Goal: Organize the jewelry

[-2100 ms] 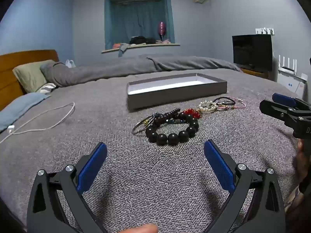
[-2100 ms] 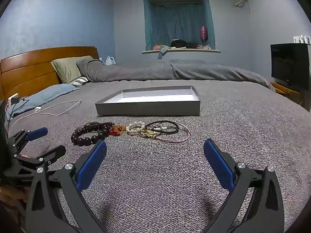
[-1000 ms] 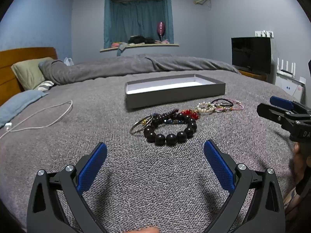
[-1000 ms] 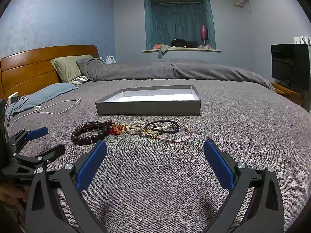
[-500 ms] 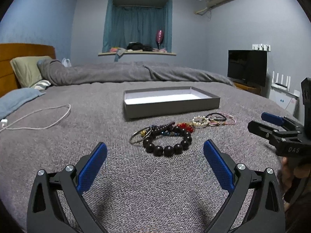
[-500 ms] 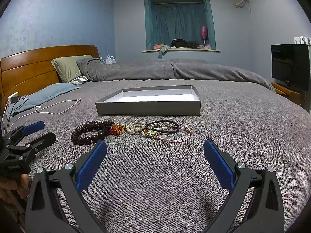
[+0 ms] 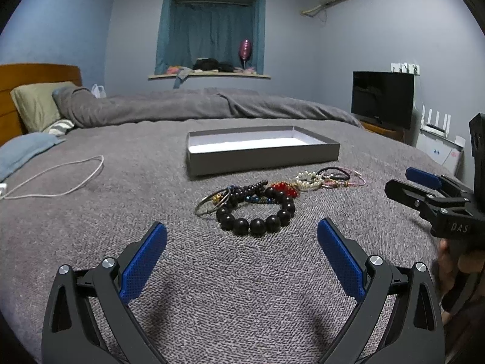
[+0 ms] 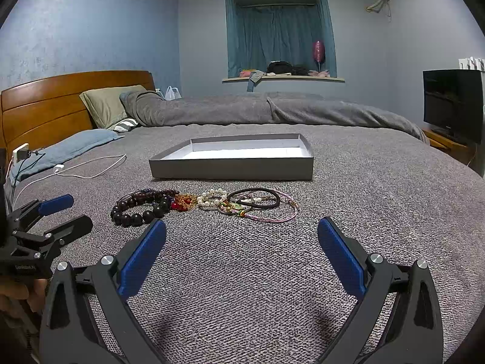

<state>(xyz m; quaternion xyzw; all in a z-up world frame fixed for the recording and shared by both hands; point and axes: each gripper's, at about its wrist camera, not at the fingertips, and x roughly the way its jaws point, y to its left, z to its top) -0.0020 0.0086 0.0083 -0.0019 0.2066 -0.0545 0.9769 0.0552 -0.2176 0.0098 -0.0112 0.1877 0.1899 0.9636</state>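
Note:
A row of jewelry lies on the grey bedspread: a black bead bracelet (image 7: 257,216), silver bangles (image 7: 209,204), a red bead piece (image 7: 283,188), a pearl bracelet (image 7: 307,179) and thin cords (image 7: 339,176). Behind it stands an open grey box (image 7: 260,157) with a white inside, empty. My left gripper (image 7: 242,253) is open just short of the black bracelet. My right gripper (image 8: 242,253) is open in front of the cords (image 8: 266,206) and pearls (image 8: 212,198). The box shows in the right wrist view (image 8: 233,168) too. Each gripper shows at the other view's edge.
A white charging cable (image 7: 57,179) lies on the bed to the left. Pillows (image 8: 109,109) and a rolled grey duvet (image 8: 242,109) lie at the back, with a wooden headboard (image 8: 45,109). A TV (image 7: 382,98) stands to the right beyond the bed edge.
My left gripper has dropped lower and tilted up, so the jewelry sits closer ahead of it. The right gripper has hardly moved. Both stay open.

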